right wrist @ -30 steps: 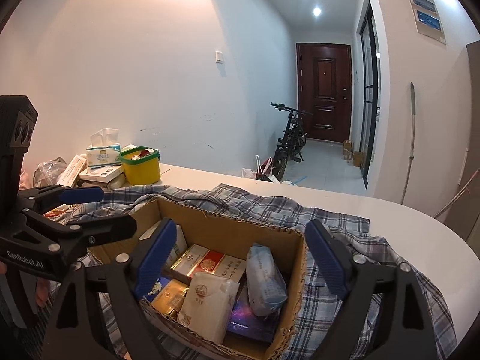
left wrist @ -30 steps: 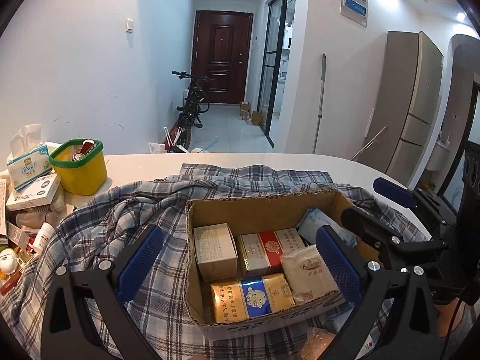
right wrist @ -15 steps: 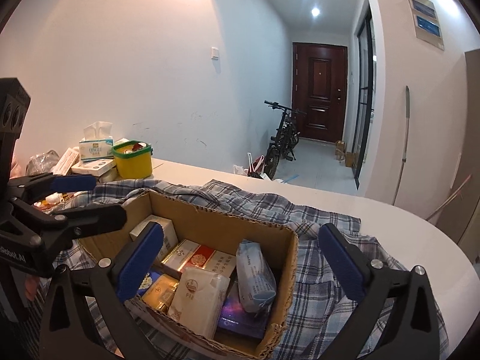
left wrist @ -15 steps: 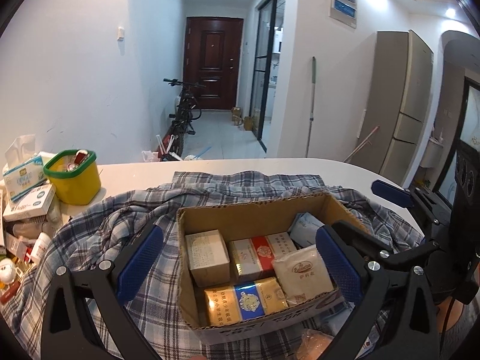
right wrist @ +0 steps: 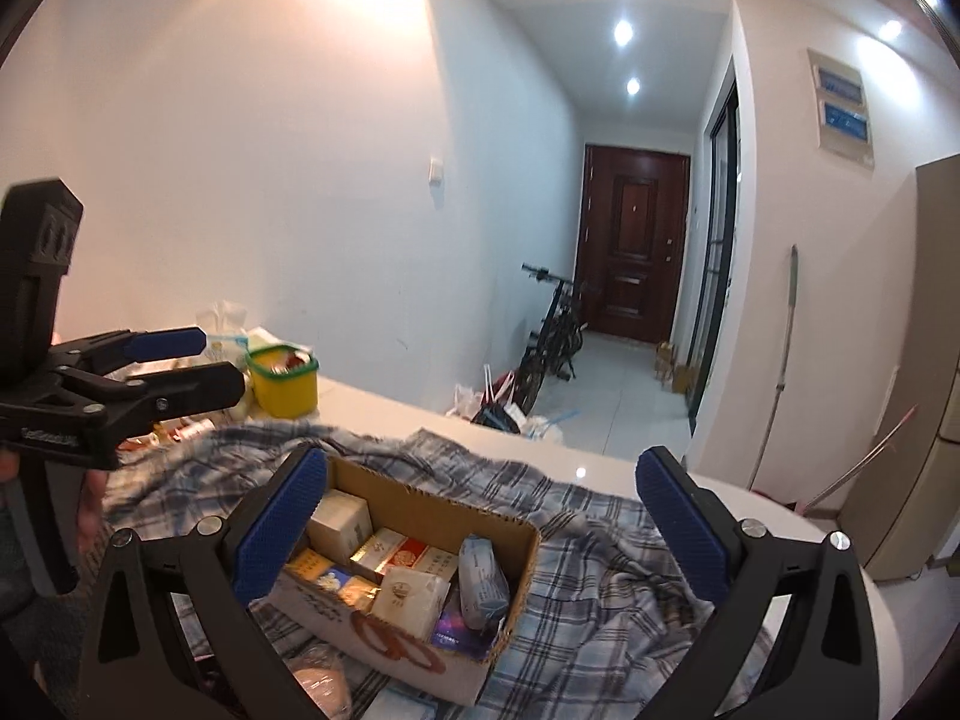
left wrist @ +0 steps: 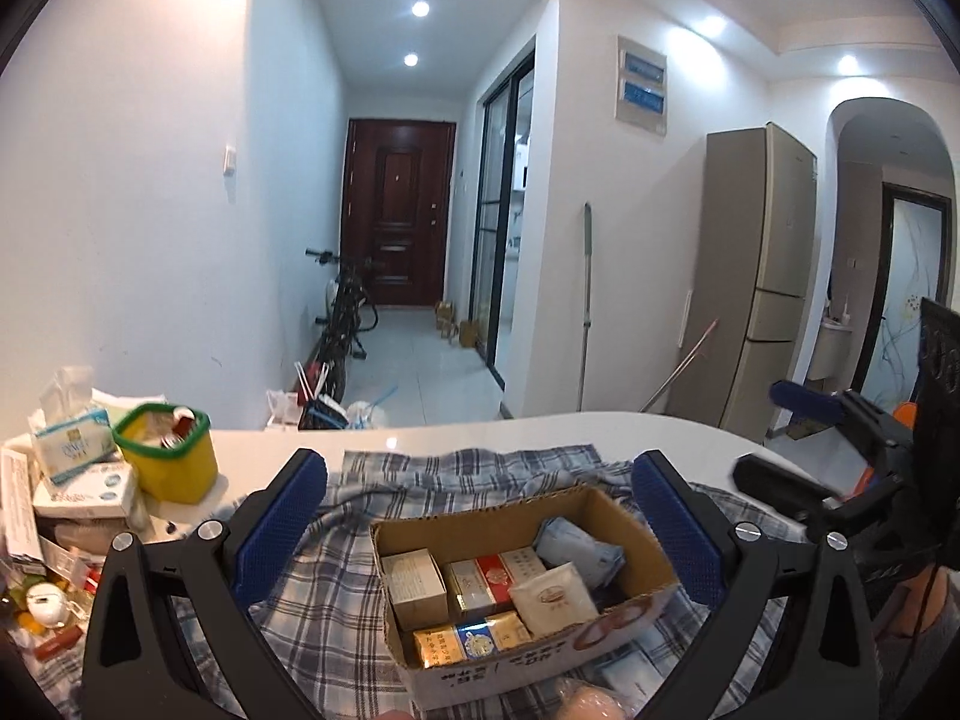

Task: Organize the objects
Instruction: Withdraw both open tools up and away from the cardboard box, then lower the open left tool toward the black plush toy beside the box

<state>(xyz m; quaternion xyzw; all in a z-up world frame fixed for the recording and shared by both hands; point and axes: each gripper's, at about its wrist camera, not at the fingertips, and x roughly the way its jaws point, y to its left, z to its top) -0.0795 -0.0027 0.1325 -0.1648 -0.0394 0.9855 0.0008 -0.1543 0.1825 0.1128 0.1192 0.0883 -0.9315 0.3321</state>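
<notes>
Cardboard box point(left wrist: 636, 531) sits on the plaid shirt point(left wrist: 336, 576) on the white table point(left wrist: 540, 429), packed with cigarette cartons point(left wrist: 471, 642), a small white box point(left wrist: 414, 579) and tissue packs point(left wrist: 552, 597). Your left gripper point(left wrist: 480, 525) is spread wide, nothing between the pads. Your right gripper point(right wrist: 483, 519) has just been opening, empty too. Yellow tub point(left wrist: 171, 456) sits at the far left.

White table point(left wrist: 480, 435) under plaid shirt point(left wrist: 336, 588)

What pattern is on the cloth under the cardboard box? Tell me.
The cloth has a blue-grey and white plaid check, clearest in the left wrist view.
</notes>
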